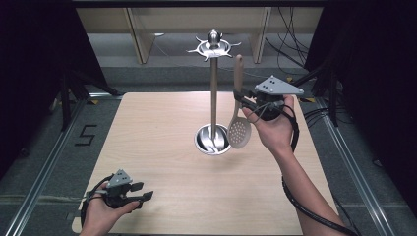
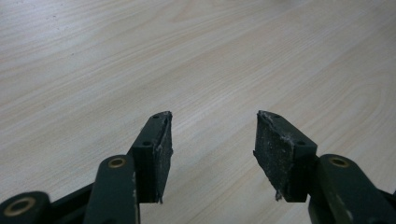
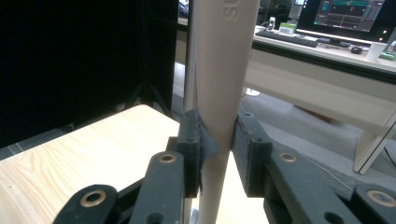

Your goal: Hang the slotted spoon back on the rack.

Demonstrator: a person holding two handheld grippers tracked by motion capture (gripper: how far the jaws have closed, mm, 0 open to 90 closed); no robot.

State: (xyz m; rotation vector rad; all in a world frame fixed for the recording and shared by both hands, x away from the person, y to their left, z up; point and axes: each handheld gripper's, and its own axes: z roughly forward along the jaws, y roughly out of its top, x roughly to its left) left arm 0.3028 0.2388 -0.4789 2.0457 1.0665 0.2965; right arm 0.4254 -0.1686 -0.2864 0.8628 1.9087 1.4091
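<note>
A steel utensil stand [image 1: 213, 88] rises from a round base [image 1: 211, 139] at the table's middle, with a hooked crown [image 1: 213, 47] on top. Just right of its pole, my right gripper [image 1: 239, 99] is shut on the handle of a beige slotted spoon [image 1: 238, 129], held upright in the air with the perforated bowl down. In the right gripper view the pale handle [image 3: 219, 93] is clamped between the jaws, with the steel pole [image 3: 188, 70] right behind it. My left gripper [image 1: 145, 192] rests low at the table's front left corner, open and holding nothing [image 2: 212, 140].
The wooden table [image 1: 162, 162] has bare surface around the stand. Black frames and cables line both sides of the floor. Desks with a monitor [image 3: 348, 14] stand beyond the table.
</note>
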